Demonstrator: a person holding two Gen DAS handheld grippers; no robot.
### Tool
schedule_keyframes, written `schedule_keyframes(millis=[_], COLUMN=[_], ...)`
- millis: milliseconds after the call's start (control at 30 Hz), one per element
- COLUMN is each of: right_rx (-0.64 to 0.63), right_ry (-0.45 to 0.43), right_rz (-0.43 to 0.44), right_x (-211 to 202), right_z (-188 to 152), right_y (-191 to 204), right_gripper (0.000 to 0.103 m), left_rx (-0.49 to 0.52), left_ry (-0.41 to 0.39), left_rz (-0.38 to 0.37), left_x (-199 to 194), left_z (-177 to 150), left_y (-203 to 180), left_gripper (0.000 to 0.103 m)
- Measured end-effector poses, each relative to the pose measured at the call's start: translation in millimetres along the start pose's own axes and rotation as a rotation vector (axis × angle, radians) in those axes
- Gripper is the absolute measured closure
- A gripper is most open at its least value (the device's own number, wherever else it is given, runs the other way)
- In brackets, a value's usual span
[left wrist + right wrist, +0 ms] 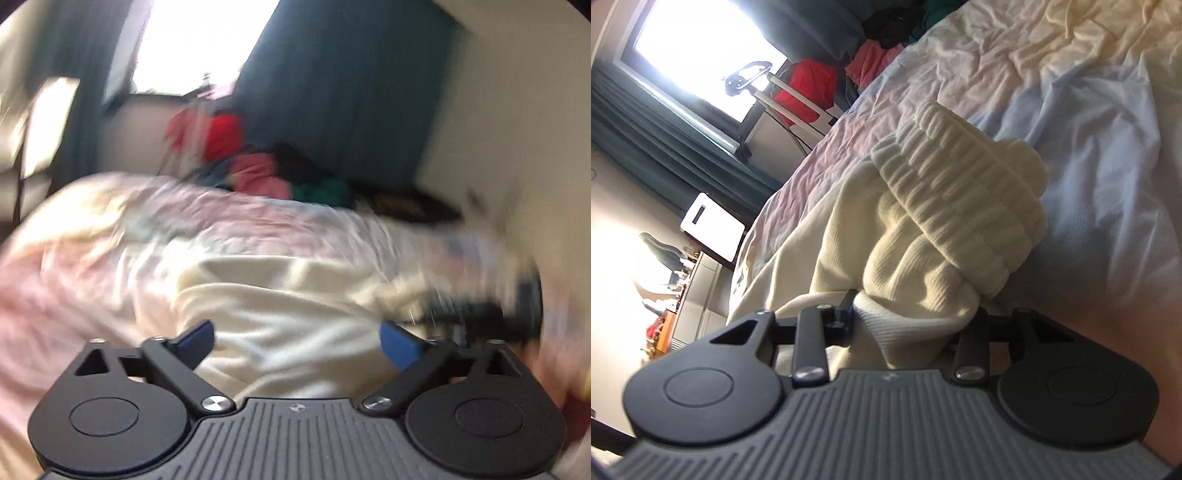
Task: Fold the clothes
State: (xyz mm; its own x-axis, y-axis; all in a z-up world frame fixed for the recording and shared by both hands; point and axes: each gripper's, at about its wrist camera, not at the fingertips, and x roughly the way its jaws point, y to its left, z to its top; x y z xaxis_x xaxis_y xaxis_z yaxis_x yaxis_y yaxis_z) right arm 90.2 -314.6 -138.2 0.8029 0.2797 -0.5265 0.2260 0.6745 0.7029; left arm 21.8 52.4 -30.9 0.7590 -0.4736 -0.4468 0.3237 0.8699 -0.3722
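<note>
On my right gripper [908, 321] the jaws are pinched onto a bunched fold of the cream sweater [923, 236], the ribbed white hem wedged right between them and spilling back over the gripper body. Just beyond the fingertips the sweater's ribbed cuff lies wrapped across the bundle, and the rest of the garment trails off to the left, all of it resting on the bed [1089, 122] with its pale, creased sheet.

My left gripper [297, 341] stands wide, the two blue fingertips [400, 345] far apart with nothing gripped; this view is heavily blurred. The cream sweater [280, 295] lies flat on the bed directly ahead of and beneath the open jaws, not touching the pads as far as I can tell. To its right I see a dark smear that seems to be the other gripper, though I cannot be sure.

Further off, at the far edge of the bed, sits a pile of clothes [258, 173] in red, pink, green and black. Behind that hang dark teal curtains [332, 92] beside a bright window [199, 40].
</note>
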Motion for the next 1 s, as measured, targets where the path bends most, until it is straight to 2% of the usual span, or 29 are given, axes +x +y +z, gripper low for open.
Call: schedule_keyframes(millis=[67,167,233,333,433,633,767,867,1000], right_rx=[-0.002,0.014,0.021,0.026,0.026,-0.016,-0.031,-0.024,-0.021], right_ry=[-0.006,-0.009,-0.008,-0.009,-0.010,-0.038,-0.066,-0.081,-0.113], right_rz=[-0.004,0.000,0.003,0.009,0.011,0.000,0.032,0.056,0.069], right_x=[-2,-2,-1,-1,-1,-10,-36,-61,-95], right_z=[-1,0,0,0,0,-3,-3,4,29], right_y=[1,-2,-4,-5,-4,11,24,28,28], right_gripper=[0.062,0.062,0.062,0.062,0.062,0.067,0.070,0.071,0.071], left_rx=[-0.170,-0.361,-0.469,-0.549,-0.518,-0.456,-0.433,-0.435,-0.400], left_ry=[0.024,0.108,0.171,0.243,0.242,0.216,0.180,0.163,0.133], left_rz=[0.015,0.048,-0.011,-0.067,-0.043,-0.016,-0.056,-0.108,-0.135], left_x=[13,39,55,76,80,71,51,36,35], left_z=[3,2,-4,-11,-12,-12,-6,8,33], left_y=[27,58,72,78,74,71,63,45,0], left_gripper=[0.004,0.005,0.005,0.006,0.011,0.032,0.045,0.047,0.050])
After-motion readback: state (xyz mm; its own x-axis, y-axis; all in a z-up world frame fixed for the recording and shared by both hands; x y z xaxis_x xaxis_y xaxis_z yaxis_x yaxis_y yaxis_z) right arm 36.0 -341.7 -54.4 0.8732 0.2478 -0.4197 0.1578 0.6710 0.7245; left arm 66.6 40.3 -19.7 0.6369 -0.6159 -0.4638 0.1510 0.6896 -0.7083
